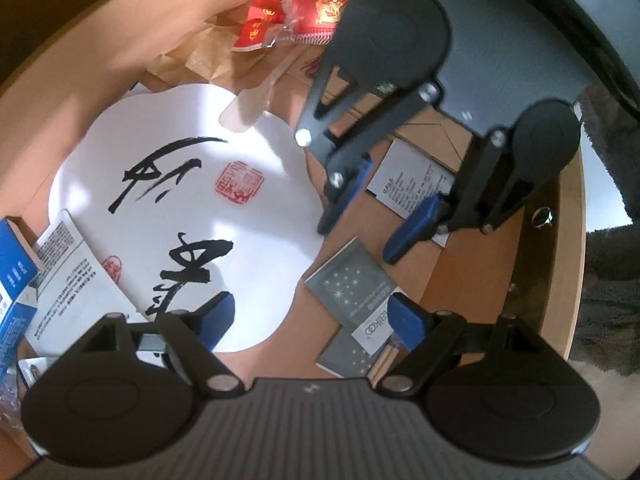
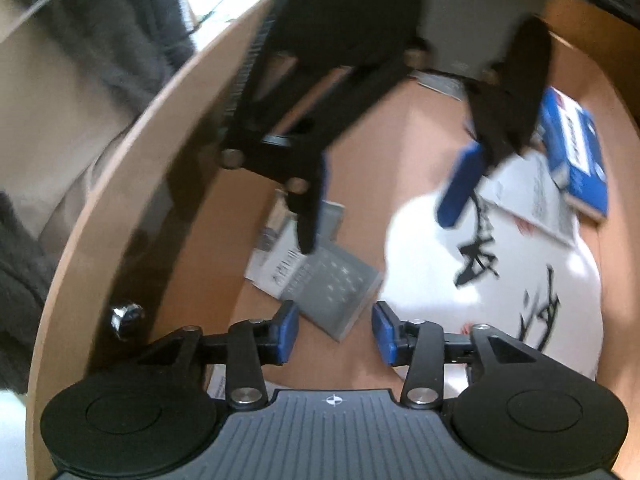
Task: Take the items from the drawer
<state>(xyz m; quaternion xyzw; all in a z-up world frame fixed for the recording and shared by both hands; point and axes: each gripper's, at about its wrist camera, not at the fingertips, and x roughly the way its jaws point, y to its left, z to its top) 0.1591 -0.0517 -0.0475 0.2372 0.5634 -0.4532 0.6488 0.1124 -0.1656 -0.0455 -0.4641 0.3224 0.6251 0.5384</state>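
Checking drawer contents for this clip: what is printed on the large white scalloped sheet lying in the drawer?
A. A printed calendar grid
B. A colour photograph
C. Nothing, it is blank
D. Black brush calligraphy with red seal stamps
D: the white sheet bears bold black brush strokes and red seals.

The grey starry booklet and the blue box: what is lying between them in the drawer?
The white paper fan with black brush writing lies between the grey starry booklet and the blue box, seen in the left wrist view.
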